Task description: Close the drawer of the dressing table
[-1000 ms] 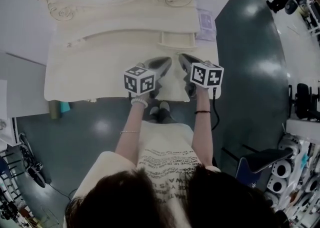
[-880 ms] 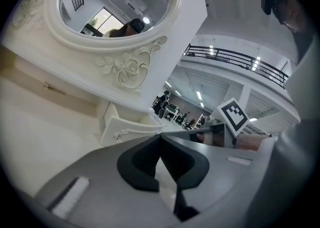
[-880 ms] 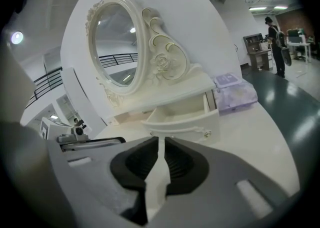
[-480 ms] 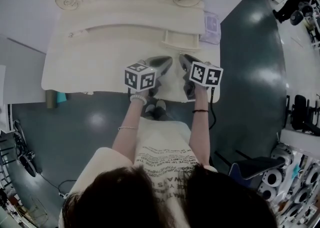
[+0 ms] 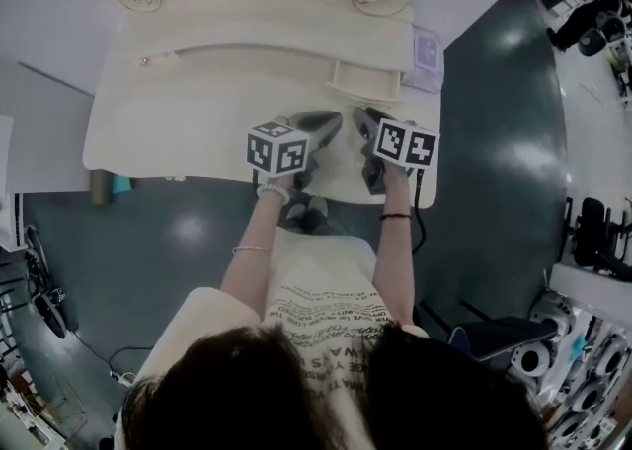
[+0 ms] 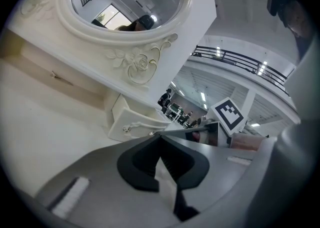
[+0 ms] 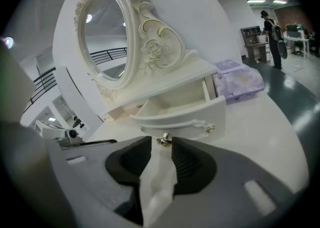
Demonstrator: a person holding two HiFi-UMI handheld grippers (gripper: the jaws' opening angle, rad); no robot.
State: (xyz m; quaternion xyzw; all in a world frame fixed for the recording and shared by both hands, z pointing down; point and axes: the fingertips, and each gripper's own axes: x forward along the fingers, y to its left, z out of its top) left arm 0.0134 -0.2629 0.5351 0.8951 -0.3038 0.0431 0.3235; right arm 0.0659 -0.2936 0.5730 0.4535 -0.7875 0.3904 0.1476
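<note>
While the right tool (image 7: 163, 147) has just been opening around the knob (image 7: 164, 140), the drawer (image 7: 185, 115) needs pushing shut; the left tool (image 6: 160, 139) is closed.

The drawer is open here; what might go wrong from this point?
On the right tool, the jaws have just been opening, with the gold knob of the small cream drawer at their tips, ungripped; a push may slip off it. That knob sits at one end of the curved handle, so an off-centre push could skew and jam the drawer.
</note>
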